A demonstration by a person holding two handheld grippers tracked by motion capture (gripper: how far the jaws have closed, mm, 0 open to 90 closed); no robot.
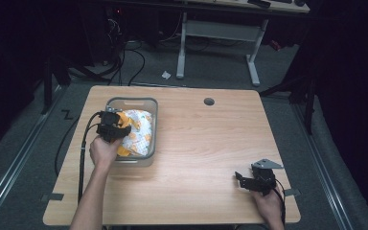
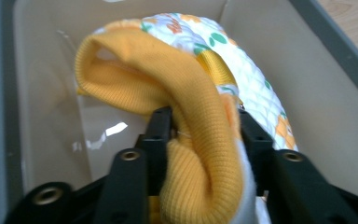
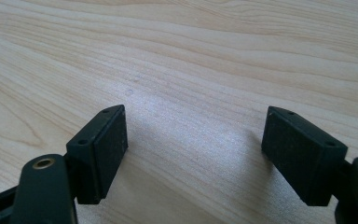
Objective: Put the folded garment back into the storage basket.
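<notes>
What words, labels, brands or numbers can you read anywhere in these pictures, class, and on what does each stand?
None can be read.
The garment in the grey bin carries a printed orange and green pattern, no lettering.
The wooden table and both grippers' black parts bear no legible markings.

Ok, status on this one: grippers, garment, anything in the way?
Left gripper inside grey bin, jaws around yellow-trimmed garment. Right gripper open over bare table. Nothing obstructing.

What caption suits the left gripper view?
Left gripper reaching into the grey bin, its jaws either side of the garment's orange ribbed cuff.
</notes>
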